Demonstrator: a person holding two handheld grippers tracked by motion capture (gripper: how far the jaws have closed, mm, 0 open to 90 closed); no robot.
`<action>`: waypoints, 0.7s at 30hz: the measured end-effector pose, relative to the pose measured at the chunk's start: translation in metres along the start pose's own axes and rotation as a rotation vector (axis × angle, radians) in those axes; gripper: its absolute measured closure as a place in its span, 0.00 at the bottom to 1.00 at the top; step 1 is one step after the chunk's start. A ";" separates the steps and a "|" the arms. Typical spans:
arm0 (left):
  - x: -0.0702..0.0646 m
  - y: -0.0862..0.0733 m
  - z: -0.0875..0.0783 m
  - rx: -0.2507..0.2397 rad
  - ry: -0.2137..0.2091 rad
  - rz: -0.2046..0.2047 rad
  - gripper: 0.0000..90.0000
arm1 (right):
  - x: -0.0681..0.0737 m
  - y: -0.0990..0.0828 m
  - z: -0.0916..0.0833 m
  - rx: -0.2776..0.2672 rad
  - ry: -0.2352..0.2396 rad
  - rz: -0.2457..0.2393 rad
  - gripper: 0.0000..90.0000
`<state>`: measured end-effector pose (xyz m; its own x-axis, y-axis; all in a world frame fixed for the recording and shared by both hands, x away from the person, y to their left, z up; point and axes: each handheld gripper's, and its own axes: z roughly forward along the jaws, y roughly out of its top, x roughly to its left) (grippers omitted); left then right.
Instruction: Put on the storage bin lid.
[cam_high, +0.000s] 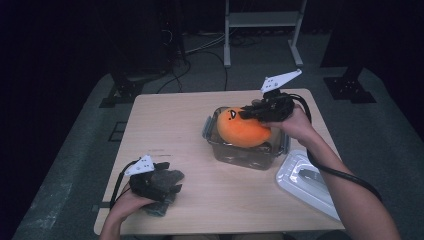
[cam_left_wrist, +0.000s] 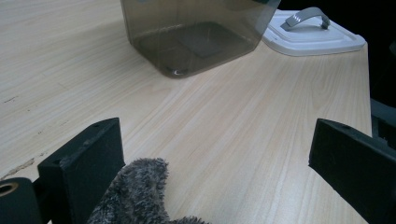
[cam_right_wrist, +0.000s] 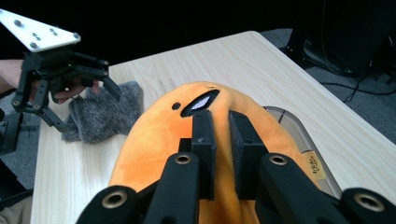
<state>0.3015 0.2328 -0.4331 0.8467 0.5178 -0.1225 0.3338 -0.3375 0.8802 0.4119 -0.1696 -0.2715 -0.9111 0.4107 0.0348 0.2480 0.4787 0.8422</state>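
An orange plush toy (cam_high: 242, 131) with a black-and-white eye sits in a clear plastic container (cam_high: 250, 157) right of the table's centre. My right gripper (cam_high: 245, 114) is shut on a pinch of the plush's top; the right gripper view shows both jaws close together on the orange plush (cam_right_wrist: 159, 135), above the container rim (cam_right_wrist: 303, 135). A grey fuzzy cloth (cam_high: 175, 176) lies near the front left. My left gripper (cam_high: 162, 181) stands open over it. In the left gripper view the cloth (cam_left_wrist: 135, 191) lies beside one jaw, and the gripper (cam_left_wrist: 219, 154) spans bare table.
A white lid (cam_high: 305, 182) with a grey handle lies at the table's right front edge, beside the container. The light wooden table (cam_high: 170, 130) has bare room at back left. A white shelf frame (cam_high: 262, 30) and cables stand on the floor beyond.
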 end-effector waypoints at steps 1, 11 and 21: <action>0.000 0.000 0.000 0.001 -0.001 0.000 0.03 | -0.001 -0.001 0.001 0.003 -0.001 -0.002 0.90; 0.000 -0.001 0.000 0.007 -0.001 -0.001 0.03 | -0.009 -0.007 0.008 0.013 -0.004 0.019 0.90; -0.001 0.000 0.002 0.012 -0.007 0.008 0.03 | -0.018 -0.015 0.017 0.035 -0.009 0.034 0.90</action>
<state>0.3015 0.2310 -0.4340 0.8521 0.5097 -0.1187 0.3318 -0.3507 0.8757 0.4298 -0.1707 -0.2942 -0.8990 0.4341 0.0586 0.2906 0.4912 0.8211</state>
